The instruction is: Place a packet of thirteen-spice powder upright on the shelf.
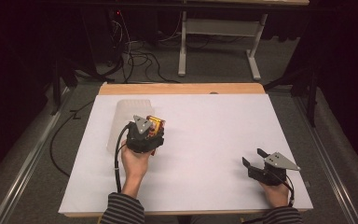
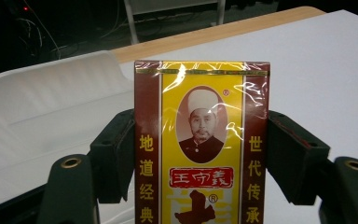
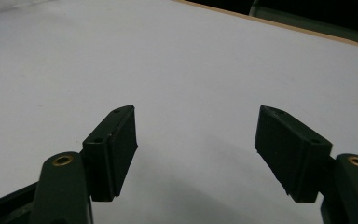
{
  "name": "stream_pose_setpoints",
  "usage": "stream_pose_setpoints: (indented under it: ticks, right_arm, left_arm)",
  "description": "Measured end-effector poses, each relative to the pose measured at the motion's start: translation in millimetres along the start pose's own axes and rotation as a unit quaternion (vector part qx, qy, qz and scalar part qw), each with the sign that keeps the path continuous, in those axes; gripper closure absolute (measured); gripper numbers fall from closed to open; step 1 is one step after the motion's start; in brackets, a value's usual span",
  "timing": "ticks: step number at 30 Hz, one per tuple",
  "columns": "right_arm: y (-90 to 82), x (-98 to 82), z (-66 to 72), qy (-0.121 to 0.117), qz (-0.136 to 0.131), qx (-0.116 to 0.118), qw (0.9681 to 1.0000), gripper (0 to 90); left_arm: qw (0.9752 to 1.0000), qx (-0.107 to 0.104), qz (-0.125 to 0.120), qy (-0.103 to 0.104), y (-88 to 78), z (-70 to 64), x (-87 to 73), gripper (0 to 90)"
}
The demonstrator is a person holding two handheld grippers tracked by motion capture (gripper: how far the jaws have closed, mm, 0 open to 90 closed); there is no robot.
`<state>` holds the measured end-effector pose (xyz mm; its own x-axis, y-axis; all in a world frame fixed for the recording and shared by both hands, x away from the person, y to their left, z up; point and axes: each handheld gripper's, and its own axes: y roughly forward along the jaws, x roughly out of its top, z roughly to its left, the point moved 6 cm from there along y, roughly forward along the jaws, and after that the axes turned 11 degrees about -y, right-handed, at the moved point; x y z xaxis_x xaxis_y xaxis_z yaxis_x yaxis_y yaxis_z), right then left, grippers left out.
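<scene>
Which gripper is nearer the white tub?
Left. The left gripper, shut on a yellow box, is right beside the white tub. The right gripper rests open, far across the table near its front right corner.

The person wears long sleeves (image 1: 123, 209) striped in dark and light grey, cuffs ending at the wrists. Each hand carries a boxy black plastic two-jaw gripper. The left gripper (image 1: 145, 134) and the right gripper (image 1: 256, 157) each bear a flat grey three-cornered plate (image 1: 281, 161) on top, dotted with small dark holes. A black cable (image 1: 117, 163) trails from the left one along the forearm. Seen close, the jaws end in thick rectangular black pads (image 3: 114, 149) with small screw holes, mounted on arms with brass-coloured ringed pivots (image 3: 63, 160).
</scene>
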<state>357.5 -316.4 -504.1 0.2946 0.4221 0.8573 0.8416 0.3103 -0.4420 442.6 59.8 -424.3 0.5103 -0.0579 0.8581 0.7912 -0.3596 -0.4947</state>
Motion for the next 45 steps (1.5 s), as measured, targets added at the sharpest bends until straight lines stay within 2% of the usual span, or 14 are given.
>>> stream_pose_setpoints:
  ticks: [19, 28, 45]
  right_arm:
    - [0.0, 0.0, 0.1, -0.001, 0.0, -0.001, 1.0, 30.1]
    - [0.1, 0.0, 0.1, -0.001, 0.0, -0.001, 1.0, 30.2]
    - [-0.1, 0.0, 0.3, -0.002, 0.001, -0.002, 1.0, 30.1]
  left_arm:
    - [0.9996, 0.013, -0.013, -0.02, -7.8, 19.0, 0.2, 32.6]
    - [0.9993, 0.025, -0.006, -0.026, -9.1, 29.5, -5.1, 32.6]
    - [0.999, 0.034, -0.003, -0.03, -15.8, 39.3, -15.1, 32.4]
